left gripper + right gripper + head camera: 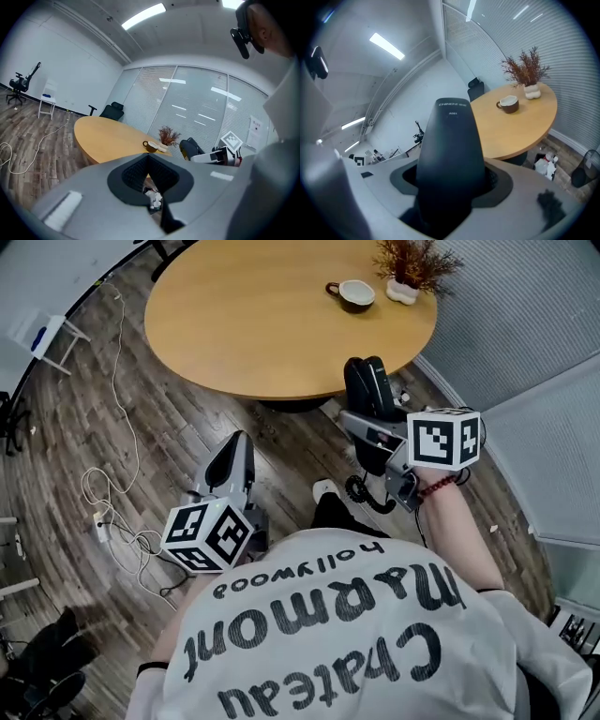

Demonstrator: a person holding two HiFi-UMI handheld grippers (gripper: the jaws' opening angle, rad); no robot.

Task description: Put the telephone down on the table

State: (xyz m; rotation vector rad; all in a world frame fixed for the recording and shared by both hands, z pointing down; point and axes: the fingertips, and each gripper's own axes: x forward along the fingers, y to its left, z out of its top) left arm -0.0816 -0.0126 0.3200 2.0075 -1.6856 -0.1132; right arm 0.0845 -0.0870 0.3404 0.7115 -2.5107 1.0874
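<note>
Round wooden surface (244, 329) mostly bare. Cup (356, 294) and potted plant (411, 266) sit at far right rim, near edge open. Cable (117, 474) loose on floor at left.
Right gripper (373, 423) jaws clamped on black telephone (367, 385) — held in air beside near rim, not on surface.
Left gripper (232, 454) lower, well apart from surface, jaws together, nothing between.
Coiled cord (364, 495) below right gripper shows in head view only; right gripper view shows telephone (450, 140) filling jaws, small print at tip unreadable.

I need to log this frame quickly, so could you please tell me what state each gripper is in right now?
Left gripper: shut, nothing between its jaws.
Right gripper: shut on the black telephone handset.
</note>
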